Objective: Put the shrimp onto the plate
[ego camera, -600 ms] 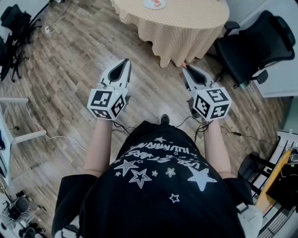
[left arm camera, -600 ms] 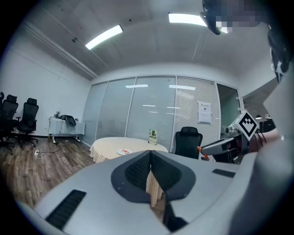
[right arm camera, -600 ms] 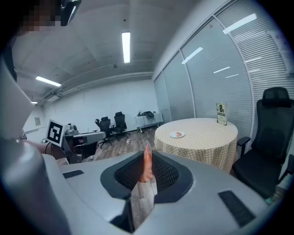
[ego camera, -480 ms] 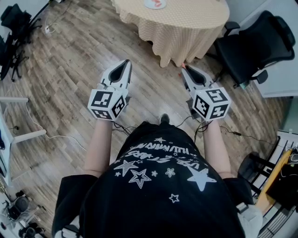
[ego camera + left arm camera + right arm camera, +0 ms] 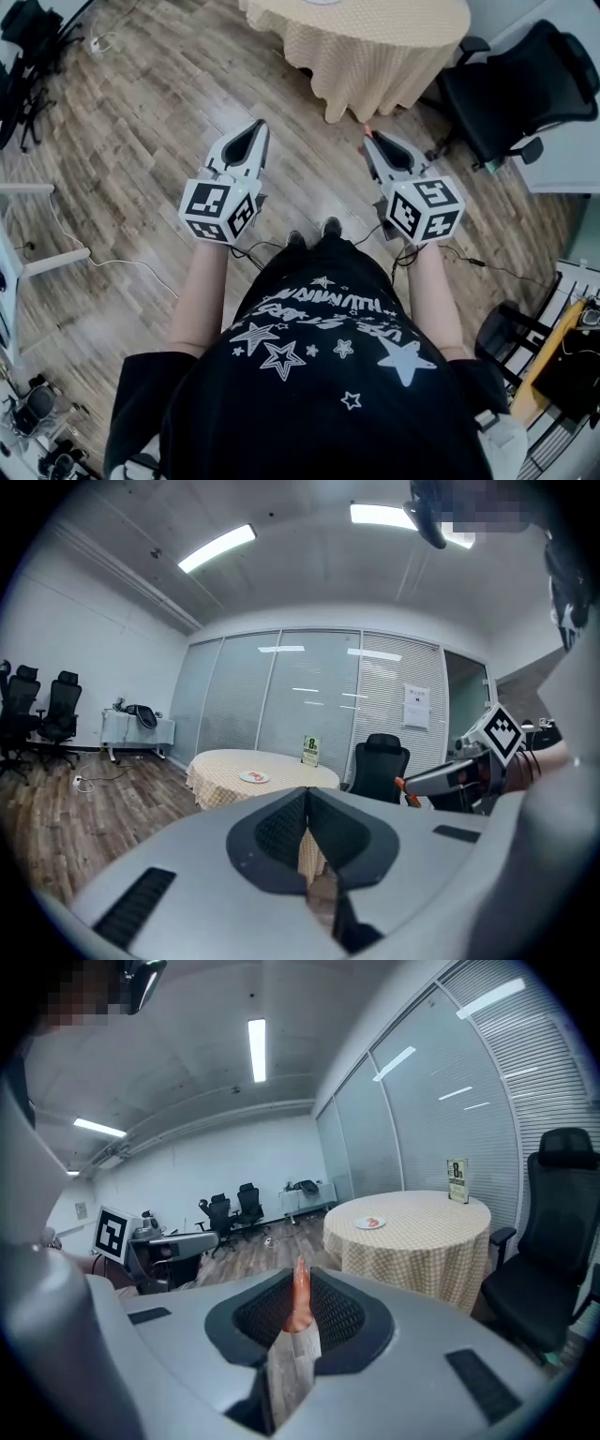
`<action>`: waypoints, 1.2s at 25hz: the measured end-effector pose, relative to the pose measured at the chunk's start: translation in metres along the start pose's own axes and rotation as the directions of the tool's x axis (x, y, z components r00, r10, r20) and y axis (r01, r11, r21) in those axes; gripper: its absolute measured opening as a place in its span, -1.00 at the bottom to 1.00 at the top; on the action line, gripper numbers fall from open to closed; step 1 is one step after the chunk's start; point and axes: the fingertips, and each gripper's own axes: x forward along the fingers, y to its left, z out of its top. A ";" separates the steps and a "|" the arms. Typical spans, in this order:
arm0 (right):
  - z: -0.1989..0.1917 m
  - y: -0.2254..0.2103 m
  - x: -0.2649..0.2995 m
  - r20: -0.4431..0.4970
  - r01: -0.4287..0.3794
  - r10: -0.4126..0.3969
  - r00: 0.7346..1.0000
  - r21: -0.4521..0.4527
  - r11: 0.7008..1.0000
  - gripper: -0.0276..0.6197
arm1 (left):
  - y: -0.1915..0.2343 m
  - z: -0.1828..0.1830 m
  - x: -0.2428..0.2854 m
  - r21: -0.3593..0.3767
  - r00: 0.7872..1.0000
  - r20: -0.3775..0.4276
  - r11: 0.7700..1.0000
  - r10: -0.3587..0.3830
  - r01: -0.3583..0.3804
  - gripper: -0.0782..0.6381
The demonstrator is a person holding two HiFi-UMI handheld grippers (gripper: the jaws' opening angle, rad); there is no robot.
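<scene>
An orange shrimp point(image 5: 300, 1302) stands pinched between the jaws of my right gripper point(image 5: 300, 1277), its tip poking past them. In the head view only that orange tip point(image 5: 367, 128) shows at the right gripper point(image 5: 369, 138). My left gripper point(image 5: 256, 126) is held level beside it, shut and empty point(image 5: 307, 793). A white plate point(image 5: 370, 1223) with a small red-orange item on it lies on the round table point(image 5: 422, 1241), well ahead of both grippers. The plate point(image 5: 253, 777) also shows in the left gripper view.
The round table point(image 5: 375, 47) has a yellow checked cloth hanging to the floor. A black office chair point(image 5: 516, 84) stands at its right. A small sign point(image 5: 457, 1181) is on the table. More chairs point(image 5: 230, 1208) and cables lie far left. The floor is wood.
The table has slid up toward the top edge of the head view and my shoes now show below the grippers. Both grippers hold the same pose, shrimp still held.
</scene>
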 end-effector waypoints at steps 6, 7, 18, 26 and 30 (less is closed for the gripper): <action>-0.012 0.004 -0.003 0.004 0.012 -0.012 1.000 0.033 0.999 -0.73 | -0.003 -0.014 -0.011 0.004 1.000 -0.018 1.000 -0.007 0.007 -0.76; -0.013 0.005 -0.004 0.008 0.013 -0.013 1.000 0.038 0.999 -0.73 | -0.002 -0.016 -0.012 0.001 1.000 -0.019 1.000 -0.008 0.008 -0.76; -0.014 -0.022 0.014 0.006 -0.004 0.004 1.000 0.092 0.996 -0.73 | 0.001 -0.031 0.010 -0.013 0.998 -0.061 1.000 0.007 -0.008 -0.76; 0.026 -0.058 0.081 0.017 -0.081 0.080 0.997 0.085 0.993 -0.73 | 0.044 -0.010 0.057 -0.010 0.994 -0.061 0.995 0.094 -0.094 -0.76; 0.052 -0.086 0.113 0.034 -0.112 0.110 0.993 0.076 0.991 -0.73 | 0.059 0.001 0.093 -0.006 0.991 -0.060 0.993 0.120 -0.121 -0.76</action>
